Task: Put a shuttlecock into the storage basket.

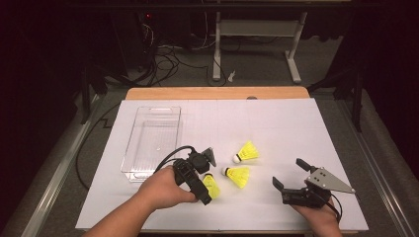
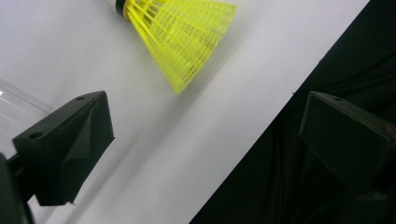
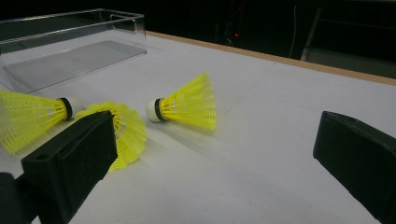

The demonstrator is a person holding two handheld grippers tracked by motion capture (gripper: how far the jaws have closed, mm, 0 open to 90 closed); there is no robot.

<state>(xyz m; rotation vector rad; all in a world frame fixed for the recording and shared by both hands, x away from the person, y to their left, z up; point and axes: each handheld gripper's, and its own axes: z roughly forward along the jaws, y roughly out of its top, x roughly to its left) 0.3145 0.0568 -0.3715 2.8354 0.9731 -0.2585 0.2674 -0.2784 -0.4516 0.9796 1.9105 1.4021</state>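
Observation:
Three yellow shuttlecocks lie on the white table sheet: a far one (image 1: pixel 246 152), a middle one (image 1: pixel 237 176) and a near one (image 1: pixel 211 186). My left gripper (image 1: pixel 209 177) is open, held sideways by a hand, with its jaws on either side of the near shuttlecock. In the left gripper view a shuttlecock (image 2: pixel 180 39) lies just ahead of the open gripper (image 2: pixel 208 107), untouched. My right gripper (image 1: pixel 290 174) stands open to the right of the shuttlecocks and holds nothing. Its own view shows all three (image 3: pixel 28 119) (image 3: pixel 128 126) (image 3: pixel 187 105) beyond the open gripper (image 3: pixel 215 126).
A clear plastic tray (image 1: pixel 148 113) sits empty at the left of the sheet and shows in the right gripper view (image 3: pixel 70 65). The table's front edge runs close under the left gripper (image 2: pixel 261 135). Cables and table legs lie on the floor beyond.

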